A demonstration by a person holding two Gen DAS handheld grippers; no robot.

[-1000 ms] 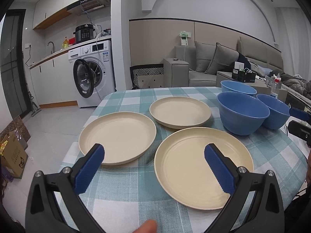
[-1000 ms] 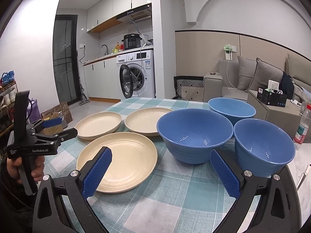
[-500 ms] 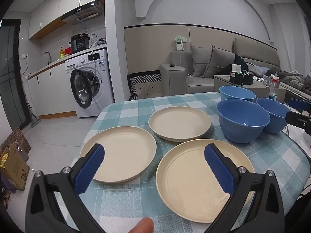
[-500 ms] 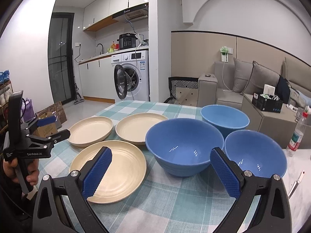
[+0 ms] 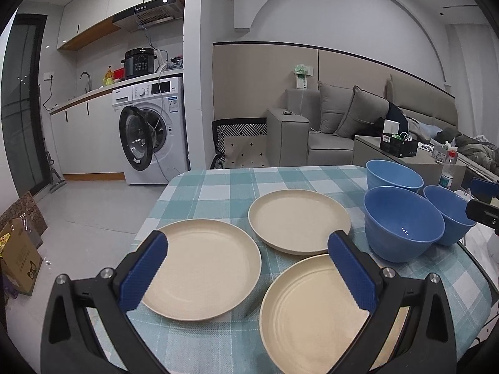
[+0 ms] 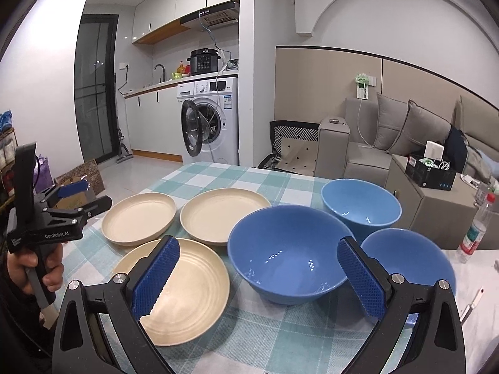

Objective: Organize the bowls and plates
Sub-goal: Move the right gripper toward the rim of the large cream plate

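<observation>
Three cream plates lie on the checked tablecloth: a left plate (image 5: 199, 268), a far plate (image 5: 297, 219) and a near plate (image 5: 315, 314). To their right stand three blue bowls: a middle bowl (image 5: 402, 222), a far bowl (image 5: 393, 176) and a right bowl (image 5: 449, 207). My left gripper (image 5: 248, 269) hangs open above the left and near plates, holding nothing. In the right wrist view my right gripper (image 6: 257, 275) is open and empty over the middle bowl (image 6: 287, 261) and near plate (image 6: 184, 290). A hand holds the left gripper (image 6: 82, 196) at that view's left edge.
The tablecloth (image 5: 237, 184) covers a table whose far and left edges drop to a tiled floor. A washing machine (image 5: 156, 131) with its door open stands behind, a grey sofa (image 5: 336, 131) to the right. A water bottle (image 6: 475, 227) stands on a white surface beside the table.
Both grippers have risen and pulled back from the table, so plates and bowls look smaller and lower. Both stay open. No plate or bowl has moved.
</observation>
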